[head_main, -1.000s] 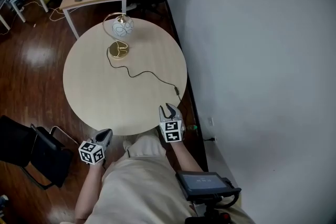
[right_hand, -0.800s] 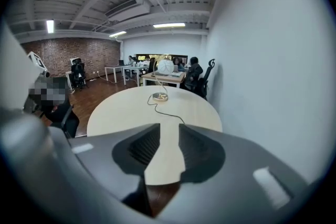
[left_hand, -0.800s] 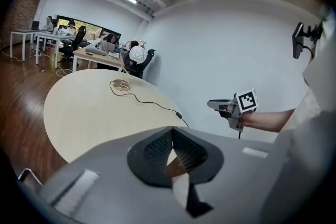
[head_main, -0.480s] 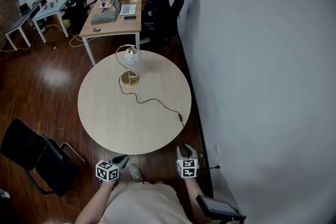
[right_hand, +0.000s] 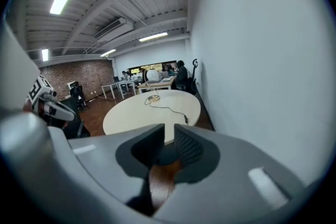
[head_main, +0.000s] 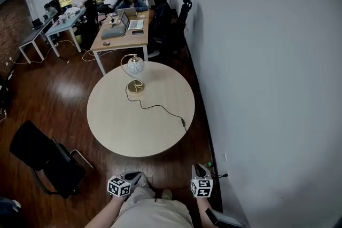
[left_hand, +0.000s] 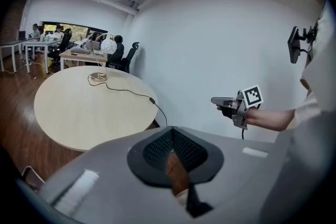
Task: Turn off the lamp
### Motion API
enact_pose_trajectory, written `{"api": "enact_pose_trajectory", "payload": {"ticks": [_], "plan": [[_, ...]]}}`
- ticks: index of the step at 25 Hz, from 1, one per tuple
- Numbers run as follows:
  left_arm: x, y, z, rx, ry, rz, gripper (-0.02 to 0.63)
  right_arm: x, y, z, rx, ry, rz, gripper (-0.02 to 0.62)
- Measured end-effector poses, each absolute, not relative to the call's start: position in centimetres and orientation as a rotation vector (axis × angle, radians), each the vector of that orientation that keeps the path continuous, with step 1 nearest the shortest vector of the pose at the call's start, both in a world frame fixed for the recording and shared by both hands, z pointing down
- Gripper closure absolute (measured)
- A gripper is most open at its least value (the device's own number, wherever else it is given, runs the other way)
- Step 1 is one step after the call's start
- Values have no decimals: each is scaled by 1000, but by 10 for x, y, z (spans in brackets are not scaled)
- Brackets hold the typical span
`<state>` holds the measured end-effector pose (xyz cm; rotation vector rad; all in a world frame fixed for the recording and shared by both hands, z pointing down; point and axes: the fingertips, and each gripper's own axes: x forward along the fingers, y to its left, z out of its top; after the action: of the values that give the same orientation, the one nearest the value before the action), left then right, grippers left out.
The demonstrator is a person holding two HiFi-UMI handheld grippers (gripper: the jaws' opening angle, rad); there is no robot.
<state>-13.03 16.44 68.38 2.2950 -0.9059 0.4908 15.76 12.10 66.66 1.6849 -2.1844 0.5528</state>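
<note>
Both tongs backed off the round pale wooden desk point(head_main: 123, 125) to frame bottom: left tongs point(head_main: 133, 175) together, empty, right tongs point(head_main: 201, 169) just closing, slightly apart on nothing; white-globe brass lamp point(head_main: 134, 67), upper centre, looks unlit, task likely done.

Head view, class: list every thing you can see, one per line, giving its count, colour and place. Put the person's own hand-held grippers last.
Round table: one, pale beige, middle of the floor.
Lamp: one, white globe on a gold base, at the table's far edge.
Cord: one, black, from the lamp base to the table's right edge.
Chair: one, black, left of the table.
Desk: one, light wood, beyond the table, laptops on it.
People: several, seated at the far desks.
Floor: dark brown wood.
Wall: white, right.
Left hand-held gripper: grey, bottom, jaws together, empty.
Right hand-held gripper: grey, bottom right, jaws apart, just been closing, nothing between.
</note>
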Motion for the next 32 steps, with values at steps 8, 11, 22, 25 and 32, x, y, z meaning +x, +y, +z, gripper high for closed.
{"api": "enact_pose_trajectory", "payload": {"ticks": [8, 11, 22, 25, 32], "plan": [[-143, 201, 692, 2207, -983, 467, 601, 151, 140, 631, 1713, -2348, 595, 541], [-136, 197, 680, 2244, -1008, 432, 601, 139, 145, 636, 1626, -2419, 646, 540], [-137, 191, 666, 2305, -1010, 279, 603, 87, 125, 621, 1427, -2453, 618, 535], [-148, 186, 660, 2318, -998, 290, 604, 70, 119, 618, 1433, -2432, 609, 535], [-166, 184, 660, 2283, -955, 255, 604, 30, 105, 616, 1424, -2410, 575, 535]]}}
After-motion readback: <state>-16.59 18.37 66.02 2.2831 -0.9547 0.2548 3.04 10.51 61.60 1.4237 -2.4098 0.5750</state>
